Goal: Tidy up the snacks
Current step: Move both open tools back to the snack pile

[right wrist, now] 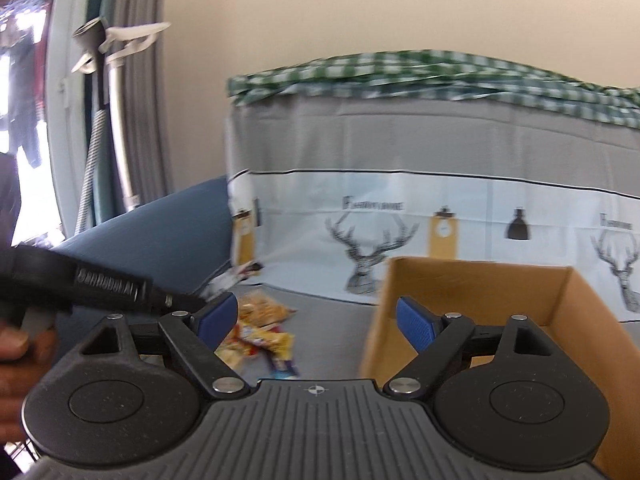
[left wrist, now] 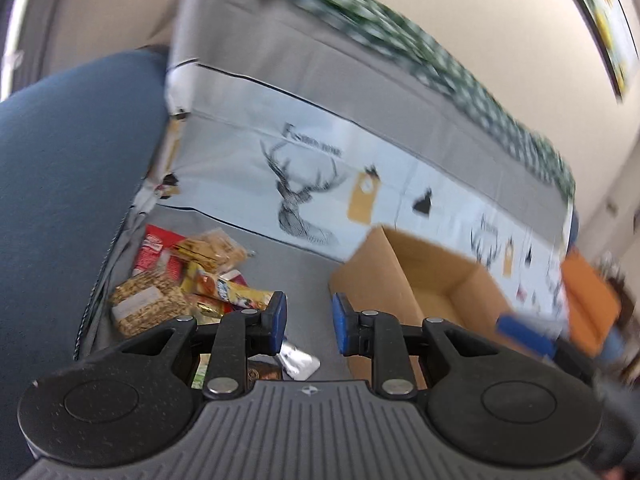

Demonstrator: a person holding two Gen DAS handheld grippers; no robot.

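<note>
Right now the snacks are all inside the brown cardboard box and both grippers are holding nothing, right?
Not quite. The snacks lie in a pile on the grey surface beside the cardboard box, not inside it, as the left wrist view shows. The left gripper and right gripper do hold nothing.

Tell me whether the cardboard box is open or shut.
Open: the cardboard box has no flaps over its top, and its brown inner walls show from above.
</note>
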